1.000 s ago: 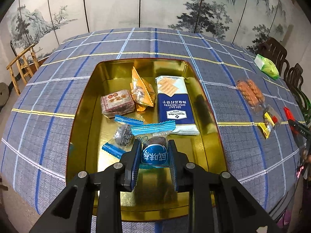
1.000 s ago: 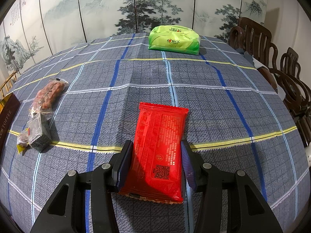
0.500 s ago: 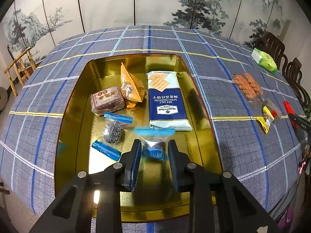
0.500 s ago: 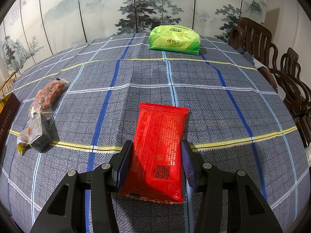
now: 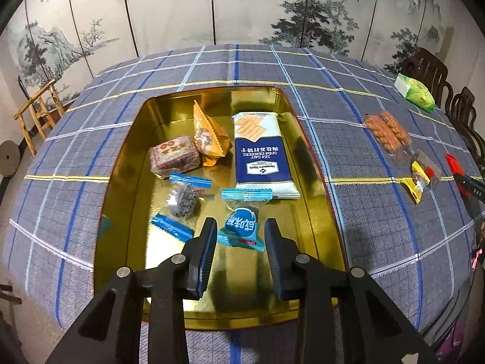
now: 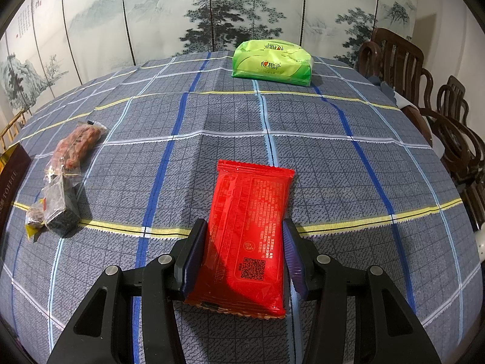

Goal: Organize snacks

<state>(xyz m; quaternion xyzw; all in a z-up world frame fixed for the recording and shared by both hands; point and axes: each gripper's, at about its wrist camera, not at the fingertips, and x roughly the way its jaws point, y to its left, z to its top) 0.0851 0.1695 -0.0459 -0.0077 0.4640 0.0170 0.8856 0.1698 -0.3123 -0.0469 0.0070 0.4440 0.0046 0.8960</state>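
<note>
Nearest, the left gripper (image 5: 239,239) had just been opening, its fingers clear of the blue snack packet (image 5: 242,226) lying between them in the gold tin (image 5: 121,163). Beyond lay a cracker pack (image 5: 260,154). Meanwhile the right gripper (image 6: 244,245) clamped a red packet (image 6: 250,233) on the tablecloth (image 6: 333,176).

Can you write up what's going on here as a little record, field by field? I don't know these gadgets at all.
Container: gold tin on the checked tablecloth
In tin: cracker pack, orange packet, pink box, two blue-ended sweets
Left gripper: jaws just opening, blue sweet lying loose between them in the tin
Right gripper: shut on red packet
Outside the tin: sausage pack, small wrapped snacks, green tissue pack
</note>
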